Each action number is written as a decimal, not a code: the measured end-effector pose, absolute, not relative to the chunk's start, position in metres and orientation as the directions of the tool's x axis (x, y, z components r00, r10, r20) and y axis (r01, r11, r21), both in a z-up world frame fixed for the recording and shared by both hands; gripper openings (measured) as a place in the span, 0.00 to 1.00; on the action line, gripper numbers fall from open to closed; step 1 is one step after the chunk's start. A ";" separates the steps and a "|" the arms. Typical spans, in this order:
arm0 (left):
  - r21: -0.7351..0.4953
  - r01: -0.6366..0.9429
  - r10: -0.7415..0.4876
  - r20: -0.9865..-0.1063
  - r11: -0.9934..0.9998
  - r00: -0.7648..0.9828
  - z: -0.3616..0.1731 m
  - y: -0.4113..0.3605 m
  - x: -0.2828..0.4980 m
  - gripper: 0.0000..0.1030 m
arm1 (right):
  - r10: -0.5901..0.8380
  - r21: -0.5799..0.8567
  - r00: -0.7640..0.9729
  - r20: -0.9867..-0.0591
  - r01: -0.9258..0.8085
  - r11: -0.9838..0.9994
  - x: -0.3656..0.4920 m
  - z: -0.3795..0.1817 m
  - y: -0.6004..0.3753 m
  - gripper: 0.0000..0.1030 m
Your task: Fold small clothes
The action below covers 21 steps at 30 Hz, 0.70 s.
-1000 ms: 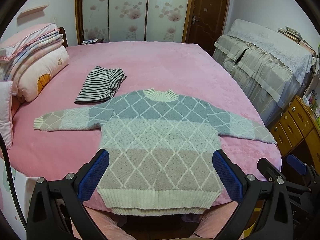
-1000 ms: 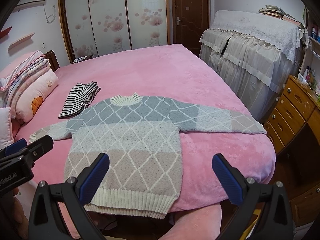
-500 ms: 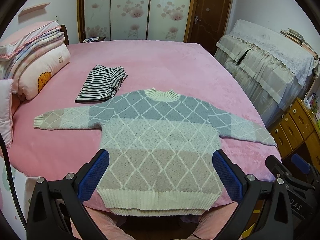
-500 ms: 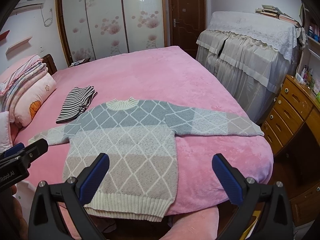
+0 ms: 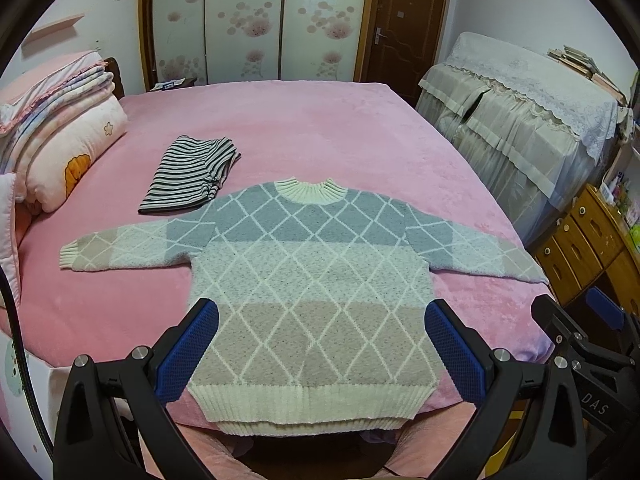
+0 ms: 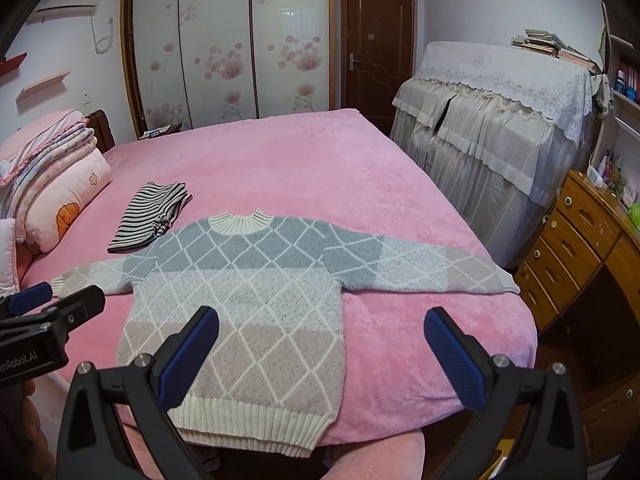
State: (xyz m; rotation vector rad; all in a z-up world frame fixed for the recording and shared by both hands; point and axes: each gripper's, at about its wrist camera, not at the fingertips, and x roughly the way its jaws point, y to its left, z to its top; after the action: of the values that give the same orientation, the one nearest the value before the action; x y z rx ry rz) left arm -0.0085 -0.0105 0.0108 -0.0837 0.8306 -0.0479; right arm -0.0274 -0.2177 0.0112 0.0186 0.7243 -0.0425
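A bedroom with a wide bed [image 5: 320, 128] under a plush pink cover fills both views, backed by a wardrobe [image 6: 224, 40] with frosted sliding doors printed with pale flowers and a dark wooden door [image 6: 378, 48] beside it. The left gripper [image 5: 320, 344] hangs above the near edge of the bed with its blue ribbed pads spread wide and nothing between them. Straight ahead of its fingers, framed between the two pads, lies the sweater [image 5: 312, 280], spread flat with both sleeves stretched out sideways; it is a fuzzy knit in grey-blue, pale mint and beige bands crossed by white diamond lines, with cream ribbed collar, cuffs and hem, and the hem hangs slightly over the bed edge. Beyond its left finger and past the sweater's shoulder sits a folded striped garment [image 5: 192, 176] in black and white, just touching or barely clear of the sleeve. Further left are stacked pillows [image 5: 60, 140] and folded bedding.

The right gripper [image 6: 320, 356] is likewise released and empty; the sweater's body lies ahead of its left finger, the long sleeve running across in front of the gap. To the right of its fingers stand a lace-draped piece of furniture [image 6: 492, 112] and a wooden chest of drawers [image 6: 568, 248].
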 end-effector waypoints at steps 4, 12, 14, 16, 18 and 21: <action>-0.092 0.024 -0.084 -0.732 0.995 0.677 0.011 -0.016 -0.008 0.99 | -0.026 0.005 0.750 -0.660 0.039 0.999 -0.027 0.011 -0.219 1.00; -0.099 0.032 -0.095 -0.730 0.995 0.677 0.012 -0.021 -0.009 0.99 | 0.007 0.032 0.759 -0.651 0.018 0.999 -0.025 0.007 -0.228 1.00; -0.096 0.023 -0.086 -0.732 0.995 0.676 0.012 -0.022 -0.008 0.99 | 0.011 0.032 0.762 -0.648 0.013 0.999 -0.024 0.007 -0.232 1.00; -0.107 0.023 -0.094 -0.738 0.994 0.669 0.010 -0.024 -0.006 0.99 | 0.026 0.042 0.766 -0.642 0.002 0.999 -0.026 0.007 -0.234 1.00; -0.112 0.022 -0.098 -0.741 0.993 0.664 0.007 -0.028 -0.004 0.99 | 0.035 0.048 0.773 -0.634 -0.007 0.999 -0.026 0.007 -0.236 1.00; -0.116 0.034 -0.109 -0.741 0.993 0.663 0.004 -0.033 -0.001 0.99 | 0.044 0.048 0.779 -0.626 -0.018 0.999 -0.028 0.006 -0.237 1.00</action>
State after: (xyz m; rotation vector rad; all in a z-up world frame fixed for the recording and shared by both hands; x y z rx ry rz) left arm -0.0014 -0.0334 0.0045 -0.0944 0.8430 -0.0810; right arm -0.0282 -0.2367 0.0062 0.0397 0.6777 0.0338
